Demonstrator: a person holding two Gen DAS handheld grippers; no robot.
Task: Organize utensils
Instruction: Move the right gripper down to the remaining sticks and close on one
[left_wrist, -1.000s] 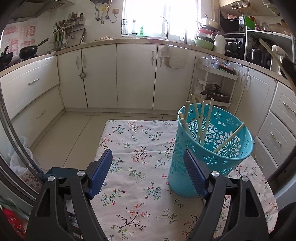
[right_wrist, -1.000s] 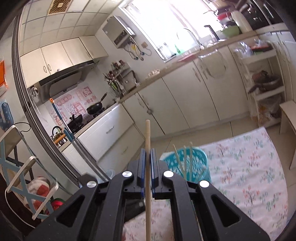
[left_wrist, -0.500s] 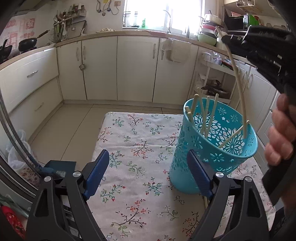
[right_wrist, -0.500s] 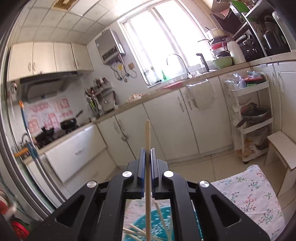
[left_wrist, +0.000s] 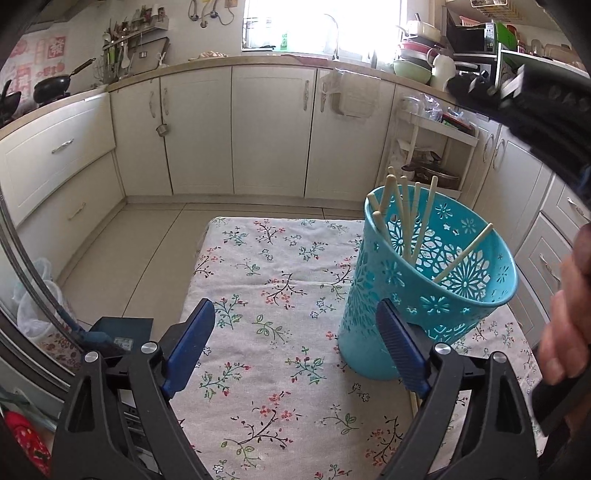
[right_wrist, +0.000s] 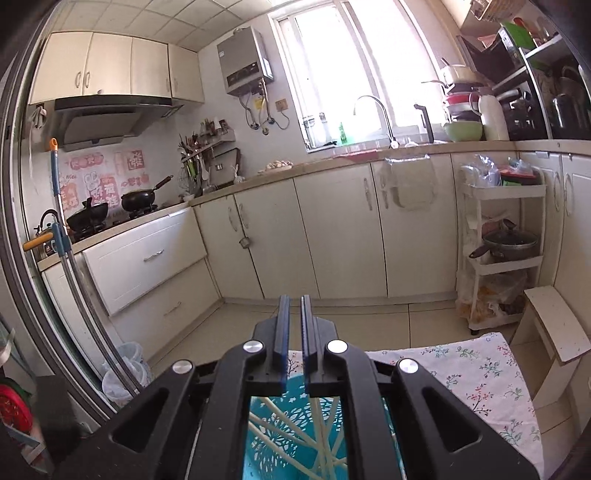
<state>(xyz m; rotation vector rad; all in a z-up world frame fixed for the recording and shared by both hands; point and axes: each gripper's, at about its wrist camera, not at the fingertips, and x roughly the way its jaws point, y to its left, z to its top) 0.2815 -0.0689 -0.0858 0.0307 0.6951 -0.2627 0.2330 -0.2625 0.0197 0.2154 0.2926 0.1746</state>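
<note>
Cream kitchen cabinets (left_wrist: 273, 129) fill the background of the left wrist view, with a bright window at the top centre and black pans on a stove at the upper left. Lower down, a table under a flowered cloth (left_wrist: 266, 280) takes up the middle of the frame. On the cloth at the right stands a turquoise basket (left_wrist: 373, 325) with cut-out flower patterns, and several pale chopsticks (left_wrist: 406, 218) lean inside it, their tips poking above the rim. At the bottom of the frame the left gripper (left_wrist: 295, 347) hangs over the cloth with its blue pads spread wide; the jaws have just been opening and nothing lies between them, though the right pad overlaps the basket's near wall in the picture. One more pale stick (left_wrist: 413, 400) lies on the cloth just beside the basket's base, mostly hidden by that pad. A person's hand (left_wrist: 569, 325) shows at the right edge, gripping a black handle. From the right wrist view, the same cabinets, a sink tap and a white shelf trolley (right_wrist: 502, 240) with a pot fill the background. The right gripper (right_wrist: 294, 301) sits at the lower centre, its blue pads clenched to a narrow slit with nothing gripped. Directly below it, at the bottom centre, the turquoise basket (right_wrist: 266, 443) and its crossed chopsticks (right_wrist: 284, 424) show through the frame of the tool.
</note>
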